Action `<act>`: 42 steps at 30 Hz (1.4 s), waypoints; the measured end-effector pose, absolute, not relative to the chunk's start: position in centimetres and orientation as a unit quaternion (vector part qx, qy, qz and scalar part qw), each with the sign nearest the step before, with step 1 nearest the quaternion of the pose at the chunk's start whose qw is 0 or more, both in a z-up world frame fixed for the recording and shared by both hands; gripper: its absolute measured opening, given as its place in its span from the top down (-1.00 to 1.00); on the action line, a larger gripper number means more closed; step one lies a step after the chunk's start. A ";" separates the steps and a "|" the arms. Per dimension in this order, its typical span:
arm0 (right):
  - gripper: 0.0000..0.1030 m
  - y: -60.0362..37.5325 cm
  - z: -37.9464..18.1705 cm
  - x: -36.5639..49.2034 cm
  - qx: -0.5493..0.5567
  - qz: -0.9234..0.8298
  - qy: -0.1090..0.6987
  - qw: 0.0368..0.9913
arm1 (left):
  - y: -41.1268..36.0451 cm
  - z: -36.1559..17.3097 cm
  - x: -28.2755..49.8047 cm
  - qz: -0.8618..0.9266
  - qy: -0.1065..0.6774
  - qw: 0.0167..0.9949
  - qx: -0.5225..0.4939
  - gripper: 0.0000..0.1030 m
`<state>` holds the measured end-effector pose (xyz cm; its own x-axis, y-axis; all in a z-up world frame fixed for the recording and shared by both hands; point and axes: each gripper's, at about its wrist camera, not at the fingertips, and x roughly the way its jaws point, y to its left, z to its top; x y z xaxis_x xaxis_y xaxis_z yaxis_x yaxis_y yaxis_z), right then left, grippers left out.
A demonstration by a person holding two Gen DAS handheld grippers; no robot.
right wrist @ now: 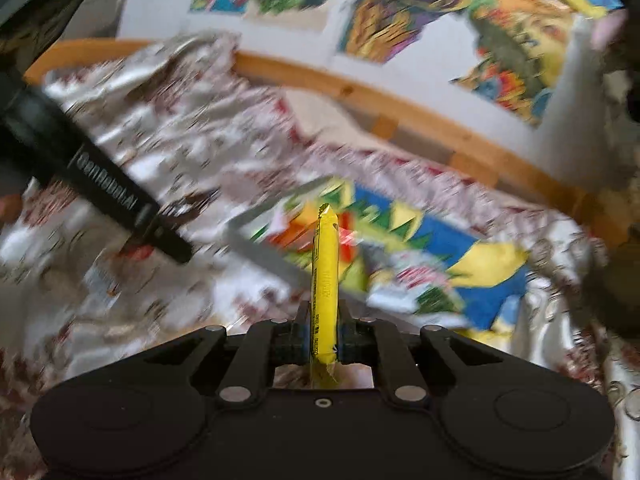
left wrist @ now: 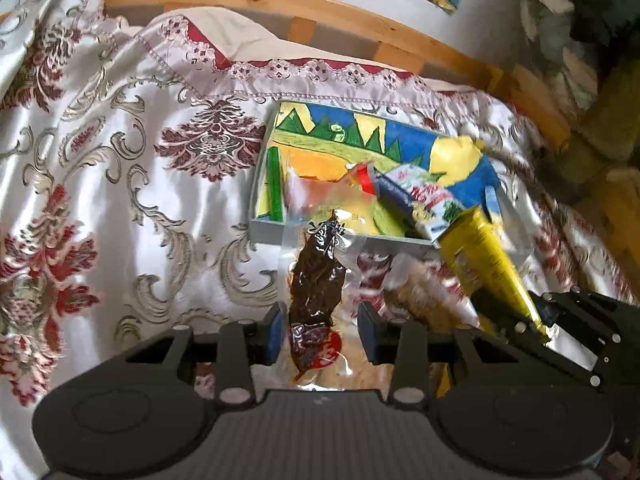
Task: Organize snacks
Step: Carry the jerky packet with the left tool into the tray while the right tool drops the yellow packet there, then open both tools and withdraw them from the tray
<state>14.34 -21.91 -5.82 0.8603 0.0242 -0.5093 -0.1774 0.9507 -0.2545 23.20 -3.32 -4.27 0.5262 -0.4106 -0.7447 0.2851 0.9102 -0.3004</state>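
Left wrist view, near to far: the left gripper (left wrist: 322,330) hovers with its jaws partly apart, straddling a dark brown pouch (left wrist: 316,280) that lies on the bedspread (left wrist: 120,184); the pads stand clear of the pouch on both sides. Just right of the pouch lies a tan snack pack (left wrist: 424,292). At lower right the right gripper (right wrist: 324,336) is clamped on a yellow stick pack (right wrist: 325,272), which juts forward between the closed pads, its tip over the near edge of the tray (left wrist: 264,232). The tray, a shallow grey box with a painted floor, sits toward the far side of the bedspread and holds a green stick (left wrist: 275,180), a clear orange packet (left wrist: 320,196) and a red-and-white packet (left wrist: 424,196). Beyond runs the wooden bed rail (left wrist: 360,20). The right wrist view is motion-blurred.
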 end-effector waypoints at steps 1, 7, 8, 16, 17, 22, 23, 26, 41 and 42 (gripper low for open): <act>0.78 -22.4 -5.7 14.8 -0.141 0.041 0.252 0.957 | -3.7 -4.2 23.7 -0.203 0.445 0.868 -0.083 0.19; 0.78 -25.8 -5.5 17.6 -0.116 -0.011 0.207 0.971 | -6.9 -3.0 26.9 -0.225 0.426 0.870 -0.108 0.19; 0.78 -26.4 -5.5 18.1 -0.112 -0.020 0.202 0.973 | -7.7 -2.7 27.8 -0.226 0.424 0.870 -0.115 0.19; 0.78 -31.2 -6.2 22.0 -0.075 -0.071 0.210 0.972 | -13.8 -2.0 34.4 -0.230 0.407 0.874 -0.132 0.18; 0.78 -31.7 -6.3 22.3 -0.068 -0.075 0.211 0.972 | -14.5 -2.2 35.1 -0.231 0.408 0.873 -0.132 0.18; 0.77 -34.1 -7.1 23.8 -0.008 -0.089 0.228 0.970 | -17.9 -3.9 37.8 -0.236 0.428 0.862 -0.134 0.18; 0.77 -34.5 -7.4 24.0 0.005 -0.091 0.235 0.968 | -18.5 -4.2 38.1 -0.236 0.432 0.861 -0.129 0.18; 0.77 -35.5 -8.5 24.7 0.027 -0.103 0.253 0.962 | -20.0 -5.3 38.9 -0.234 0.445 0.856 -0.119 0.18; 0.36 -37.0 -10.4 25.9 0.073 -0.127 0.283 0.948 | -22.6 -7.7 38.7 -0.177 0.469 0.863 -0.061 -0.02; 0.32 -37.1 -10.4 25.8 0.075 -0.129 0.282 0.948 | -22.4 -7.5 38.4 -0.176 0.470 0.863 -0.062 -0.09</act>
